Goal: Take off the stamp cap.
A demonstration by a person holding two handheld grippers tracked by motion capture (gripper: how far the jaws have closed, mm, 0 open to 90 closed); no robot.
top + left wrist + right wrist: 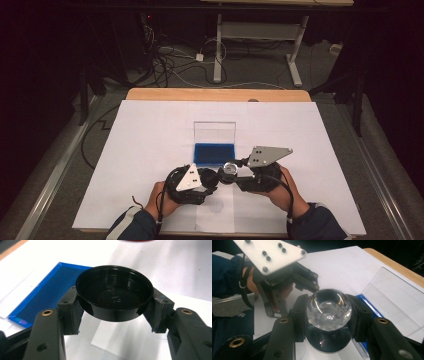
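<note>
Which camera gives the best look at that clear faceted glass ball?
The right gripper view: the glass ball sits close up between the right hand-held gripper jaws, facets plain. The high view shows it as a small glint. The left gripper view shows a black round lid instead.

A round black lid (114, 299) is clamped between the two black jaws of the left gripper (114, 312), whose grey pads (71, 312) are pressed against its side wall at the left and the right. The lid is held with its hollow side facing up and slightly tilted toward the camera, and raised lettering is seen on its inner floor, too faint to be read. Behind and to the left of it, a flat blue tray (47, 293) is seen lying on the white table covering (180, 267). A clear panel (15, 298) is seen along the tray's far-left edge.
</note>
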